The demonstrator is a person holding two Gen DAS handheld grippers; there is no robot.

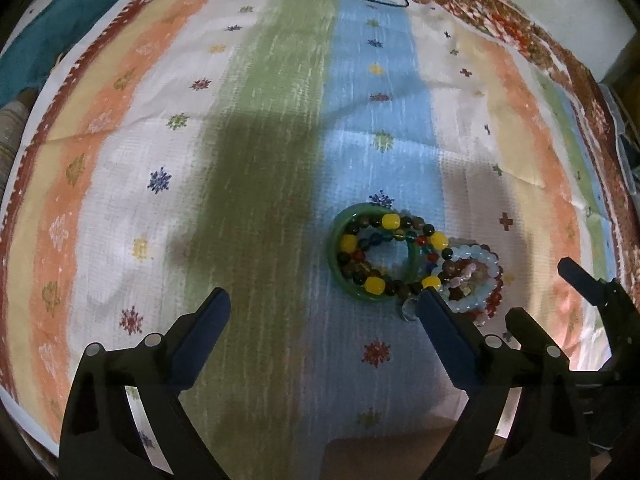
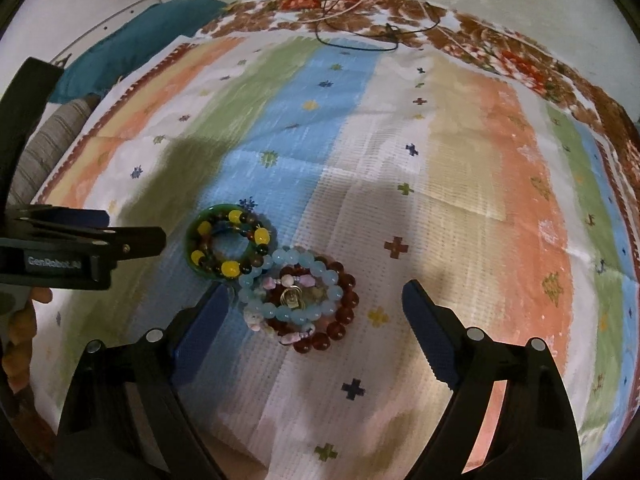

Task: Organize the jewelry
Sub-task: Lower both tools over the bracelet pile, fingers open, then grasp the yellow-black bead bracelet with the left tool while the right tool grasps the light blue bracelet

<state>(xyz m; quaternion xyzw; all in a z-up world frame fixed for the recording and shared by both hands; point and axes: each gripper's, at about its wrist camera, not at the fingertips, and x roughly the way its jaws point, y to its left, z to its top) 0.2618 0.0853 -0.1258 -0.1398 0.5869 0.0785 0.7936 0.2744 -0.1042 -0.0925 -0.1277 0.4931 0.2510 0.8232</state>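
The jewelry lies in one tangled heap near the middle of the striped cloth, which covers what appears to be a bed. The heap contains a green bangle with a multicolour bead bracelet draped over it, a pale blue bead bracelet, a dark red bead bracelet and a pink bead strand. A small metal ring or charm sits inside the pale blue loop. The pieces touch and overlap.

Left gripper: jaws spread wide, holding nothing. Its right finger tip lies just beside the heap, at the near edge of the green bangle.

Right gripper: jaws spread wide, holding nothing. The pale blue and dark red bracelets lie between its fingers, nearer the left one.

Step in hand, as judged: separate one piece from the heap.

Procedure:
1. Select the topmost piece. The multicolour bead bracelet rests over the bangle and is likely to lift free first.
2. Close one pair of jaws across a single strand only. Beads are round and may roll out of the pads; grip between two beads where possible.
3. Hold the remaining heap down with the other gripper if it follows.
4. Lift slowly and check for snagged strands.
5. Place the piece on bare cloth, well apart from the heap.

Caution: the small metal piece may drop unnoticed.
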